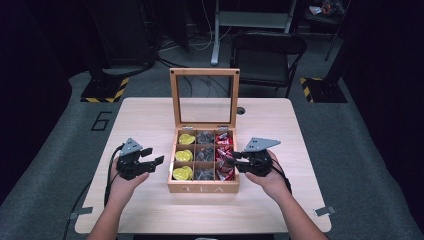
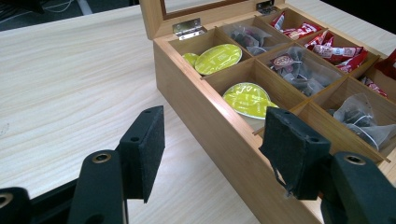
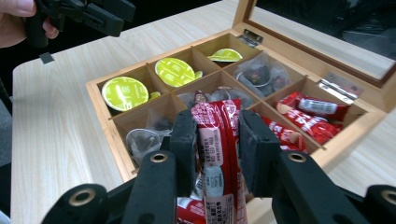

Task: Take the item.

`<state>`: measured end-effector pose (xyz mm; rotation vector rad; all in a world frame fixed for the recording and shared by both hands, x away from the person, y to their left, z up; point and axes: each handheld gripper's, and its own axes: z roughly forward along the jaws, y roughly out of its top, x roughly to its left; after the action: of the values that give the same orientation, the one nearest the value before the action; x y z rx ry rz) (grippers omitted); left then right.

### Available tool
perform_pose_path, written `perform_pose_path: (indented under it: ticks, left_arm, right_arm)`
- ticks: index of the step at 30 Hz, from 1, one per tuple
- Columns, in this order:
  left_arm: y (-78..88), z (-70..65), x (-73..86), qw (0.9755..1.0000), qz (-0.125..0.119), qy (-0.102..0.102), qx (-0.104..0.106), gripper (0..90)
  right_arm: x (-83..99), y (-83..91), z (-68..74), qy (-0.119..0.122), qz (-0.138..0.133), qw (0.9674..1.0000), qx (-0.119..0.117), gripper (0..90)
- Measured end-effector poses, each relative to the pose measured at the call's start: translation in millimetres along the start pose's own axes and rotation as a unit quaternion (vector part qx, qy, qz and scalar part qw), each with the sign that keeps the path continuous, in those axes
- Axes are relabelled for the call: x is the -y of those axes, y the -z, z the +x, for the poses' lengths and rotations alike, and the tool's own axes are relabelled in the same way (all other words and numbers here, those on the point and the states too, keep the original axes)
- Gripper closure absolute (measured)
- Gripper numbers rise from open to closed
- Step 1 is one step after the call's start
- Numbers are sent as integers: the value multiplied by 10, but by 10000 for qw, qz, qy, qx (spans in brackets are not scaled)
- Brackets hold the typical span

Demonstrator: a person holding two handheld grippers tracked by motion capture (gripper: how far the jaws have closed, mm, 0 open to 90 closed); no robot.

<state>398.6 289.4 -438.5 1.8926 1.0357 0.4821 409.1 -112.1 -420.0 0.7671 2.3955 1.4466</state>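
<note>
Red sachet gripped above the wooden tea box

The right hand-held gripper (image 3: 217,140) is clenched on a red sachet (image 3: 217,144), holding it over the red-packet column of the open tea box (image 1: 203,189) on the table (image 1: 150,115). The left hand-held gripper (image 2: 212,154) hangs released, jaws apart, just beside the box near the yellow-green capsules (image 2: 246,99).

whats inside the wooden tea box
The tea box has nine compartments: yellow-green capsules in one column, clear tea bags in the middle, red sachets in the third. The right gripper grips one red sachet. Lower layers are covered.
</note>
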Motion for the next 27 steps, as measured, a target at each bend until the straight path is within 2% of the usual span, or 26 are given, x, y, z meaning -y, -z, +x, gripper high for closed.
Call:
perform_pose_path:
  ticks: [14, 27]
  left_arm:
    - [-5, 3, 7, 10000, 2, 41, -12, 391]
    - [-1, 9, 8, 10000, 1, 22, -29, 392]
  right_arm:
    - [53, 249, -157, -145, -140, 9993, 319, 688]
    - [153, 425, -269, -251, -129, 9979, 579, 688]
